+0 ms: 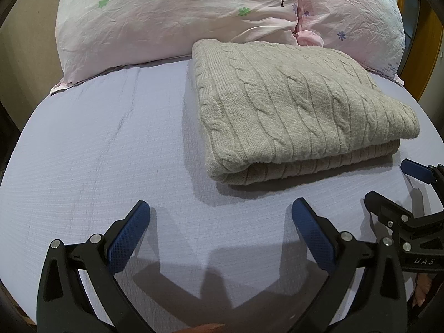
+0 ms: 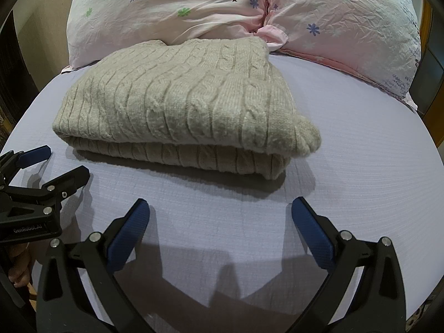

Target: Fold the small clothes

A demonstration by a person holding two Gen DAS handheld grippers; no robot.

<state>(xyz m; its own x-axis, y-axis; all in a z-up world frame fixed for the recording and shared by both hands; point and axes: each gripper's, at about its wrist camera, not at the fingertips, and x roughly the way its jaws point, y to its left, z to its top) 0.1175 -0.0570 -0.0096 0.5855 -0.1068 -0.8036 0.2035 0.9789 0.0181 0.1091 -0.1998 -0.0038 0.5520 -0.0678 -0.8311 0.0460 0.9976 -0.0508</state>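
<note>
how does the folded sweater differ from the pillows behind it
The sweater is beige cable knit, thick and ribbed; the pillows are smooth, crinkled pink cotton printed with flowers and a tree. The sweater lies folded in flat layers on the lilac sheet; the pillows stand plump behind it. The sweater is one plain colour; the pillows are patterned. Both rest on the bed, untouched by either gripper.

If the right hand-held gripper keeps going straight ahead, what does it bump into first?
Probably the folded sweater. The right hand-held gripper is open and empty, pointing across bare sheet at the sweater's near folded edge. Depth is hard to judge; tilted down, it might touch the sheet first.
</note>
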